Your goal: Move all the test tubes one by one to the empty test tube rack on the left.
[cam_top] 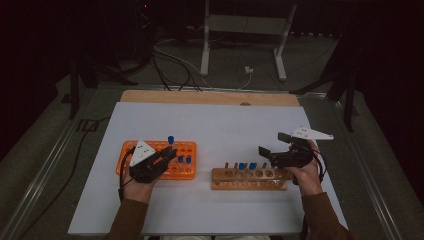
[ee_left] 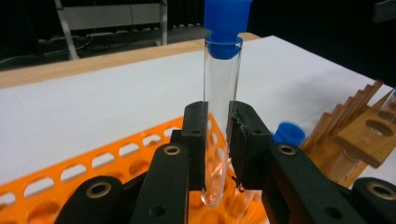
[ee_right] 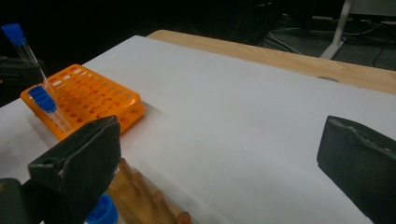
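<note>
My left gripper [cam_top: 170, 152] is shut on a clear test tube with a blue cap [cam_top: 171, 139], held upright over the orange rack [cam_top: 192, 147]. In the left gripper view the tube [ee_left: 222, 93] is pinched between the two black pads, with its rounded bottom just above the rack's holes [ee_left: 93, 163]. Two more blue-capped tubes [cam_top: 184, 160] stand in the orange rack. My right gripper [cam_top: 275, 143] stands open with nothing between its jaws, above the right end of the wooden rack [cam_top: 250, 179], which holds two blue-capped tubes [cam_top: 247, 166].
White sheet [cam_top: 225, 125] covers the table, with a bare wooden strip [cam_top: 210, 97] along the far edge. Cables and a metal stand's legs [cam_top: 205, 55] lie on the floor beyond. The right gripper view shows the orange rack [ee_right: 93, 93] far left and wooden pegs [ee_right: 140, 191] below.
</note>
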Available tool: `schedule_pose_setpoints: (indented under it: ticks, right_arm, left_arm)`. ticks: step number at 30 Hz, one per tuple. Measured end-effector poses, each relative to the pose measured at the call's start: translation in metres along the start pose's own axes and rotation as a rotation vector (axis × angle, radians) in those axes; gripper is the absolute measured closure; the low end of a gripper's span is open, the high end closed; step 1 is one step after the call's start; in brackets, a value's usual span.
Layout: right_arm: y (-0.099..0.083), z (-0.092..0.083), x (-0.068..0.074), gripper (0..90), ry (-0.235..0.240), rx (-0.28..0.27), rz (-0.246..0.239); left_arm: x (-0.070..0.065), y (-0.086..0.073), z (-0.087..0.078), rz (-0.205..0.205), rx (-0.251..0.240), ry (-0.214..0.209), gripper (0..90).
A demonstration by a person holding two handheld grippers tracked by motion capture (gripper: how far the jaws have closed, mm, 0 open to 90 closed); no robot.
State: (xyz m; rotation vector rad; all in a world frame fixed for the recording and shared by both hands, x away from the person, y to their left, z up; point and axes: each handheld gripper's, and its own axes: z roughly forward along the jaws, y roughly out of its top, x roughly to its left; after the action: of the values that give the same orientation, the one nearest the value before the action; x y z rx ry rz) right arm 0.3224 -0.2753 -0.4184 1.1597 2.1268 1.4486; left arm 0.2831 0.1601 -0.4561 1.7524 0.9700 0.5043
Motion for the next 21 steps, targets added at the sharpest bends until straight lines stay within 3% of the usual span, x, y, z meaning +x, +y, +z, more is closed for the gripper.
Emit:
schedule_pose_setpoints:
  ticks: [12,21]
  right_arm:
    - [-0.003,-0.002,-0.002,0.0,0.005,-0.002,0.008]
    - [-0.005,-0.003,-0.002,0.0,0.009,-0.003,0.006]
  left_arm:
    - [-0.002,-0.016,0.003,0.007,0.060,-0.017,78.0]
    - [-0.004,-0.025,0.007,0.030,0.149,-0.011,78.0]
